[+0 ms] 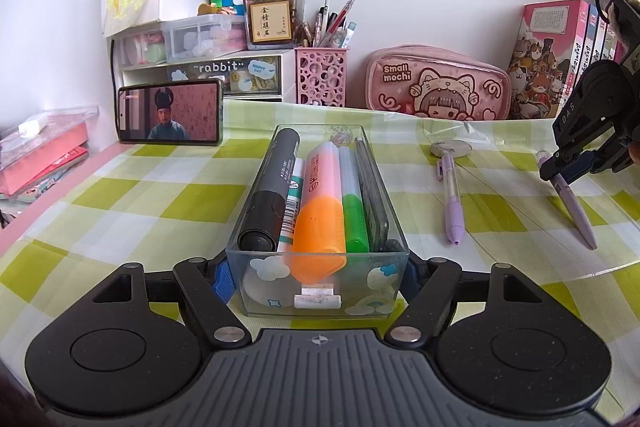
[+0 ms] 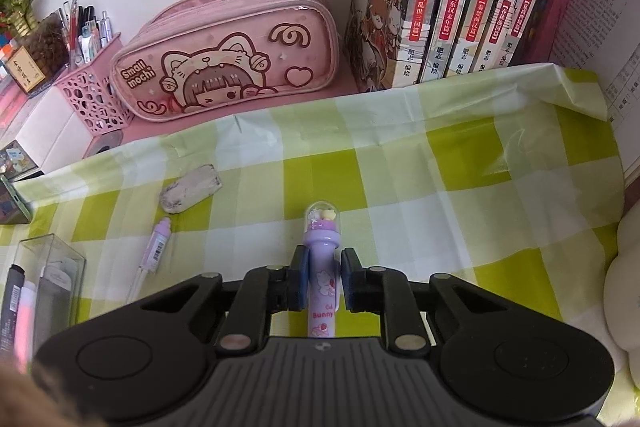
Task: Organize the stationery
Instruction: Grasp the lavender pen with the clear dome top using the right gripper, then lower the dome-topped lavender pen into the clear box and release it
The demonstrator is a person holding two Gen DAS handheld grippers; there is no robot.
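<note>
Right gripper [image 2: 323, 281] jaws straddle purple pen [image 2: 322, 291] bottom center, not clamped; could roll away. Left gripper [image 1: 318, 277] clamps clear box [image 1: 320, 291].

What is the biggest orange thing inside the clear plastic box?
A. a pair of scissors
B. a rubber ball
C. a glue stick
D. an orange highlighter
D: an orange highlighter with a pale pink body lies in the clear plastic box, between a black marker and a green highlighter.
</note>
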